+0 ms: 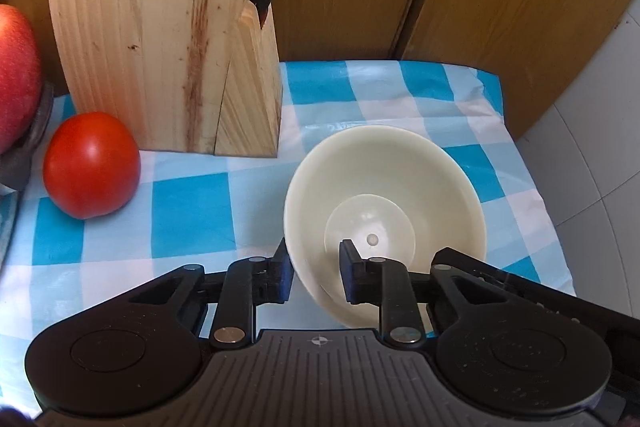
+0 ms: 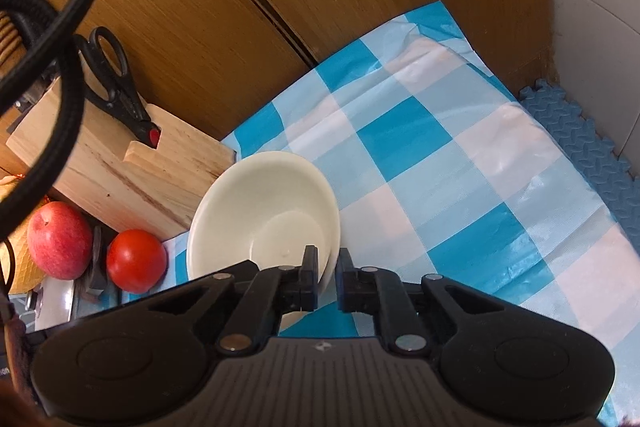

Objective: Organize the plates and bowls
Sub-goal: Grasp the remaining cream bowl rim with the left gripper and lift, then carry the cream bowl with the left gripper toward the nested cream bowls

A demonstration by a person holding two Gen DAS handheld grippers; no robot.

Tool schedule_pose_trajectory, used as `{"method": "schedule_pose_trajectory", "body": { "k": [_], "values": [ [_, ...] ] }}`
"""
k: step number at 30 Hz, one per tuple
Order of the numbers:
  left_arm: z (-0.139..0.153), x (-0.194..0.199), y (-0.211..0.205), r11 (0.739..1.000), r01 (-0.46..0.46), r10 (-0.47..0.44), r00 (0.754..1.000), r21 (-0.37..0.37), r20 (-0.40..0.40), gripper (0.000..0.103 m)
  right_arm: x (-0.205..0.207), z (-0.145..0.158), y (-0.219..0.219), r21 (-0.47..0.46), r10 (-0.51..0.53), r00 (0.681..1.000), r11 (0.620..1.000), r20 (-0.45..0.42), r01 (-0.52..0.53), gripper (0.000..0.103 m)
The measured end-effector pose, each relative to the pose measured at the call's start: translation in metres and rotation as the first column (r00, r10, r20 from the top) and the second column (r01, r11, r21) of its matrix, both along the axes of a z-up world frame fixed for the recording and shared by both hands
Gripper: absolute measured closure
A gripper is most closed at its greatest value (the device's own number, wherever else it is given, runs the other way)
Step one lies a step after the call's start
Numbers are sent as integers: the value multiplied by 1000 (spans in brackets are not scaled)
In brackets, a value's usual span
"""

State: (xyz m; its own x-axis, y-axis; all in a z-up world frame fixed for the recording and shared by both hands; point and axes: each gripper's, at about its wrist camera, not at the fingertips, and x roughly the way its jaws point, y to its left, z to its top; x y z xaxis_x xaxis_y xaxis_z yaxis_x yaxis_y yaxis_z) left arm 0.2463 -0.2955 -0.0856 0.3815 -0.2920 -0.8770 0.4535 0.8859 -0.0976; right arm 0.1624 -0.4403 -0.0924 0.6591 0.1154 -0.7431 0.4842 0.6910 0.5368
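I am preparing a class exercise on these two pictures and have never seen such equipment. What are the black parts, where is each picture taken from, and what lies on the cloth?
No robot: a person holds two hand-held grippers, each with a camera looking along its fingers. In the left view, the left gripper straddles the rim of a cream bowl, one finger inside, one outside. In the right view, the right gripper straddles the rim the same way. On the checked cloth also sit a tomato and a wooden knife block holding scissors; an apple lies beyond the tomato.
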Motion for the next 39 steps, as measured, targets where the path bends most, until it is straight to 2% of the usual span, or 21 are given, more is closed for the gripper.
{"method": "schedule_pose_trajectory", "body": {
  "k": [3, 25, 39],
  "values": [
    [2, -2, 3, 1000, 11, -11, 1000, -1, 3, 78, -2, 1, 0, 4, -1, 1000, 1000, -6, 1, 92],
    [43, -31, 21, 1000, -4, 4, 995, 6, 101, 77, -21, 45, 19, -30, 29, 997, 999, 78, -27, 92],
    [65, -54, 55, 999, -43, 45, 990, -16, 133, 74, -36, 68, 51, -49, 97, 988, 995, 123, -91, 92]
  ]
}}
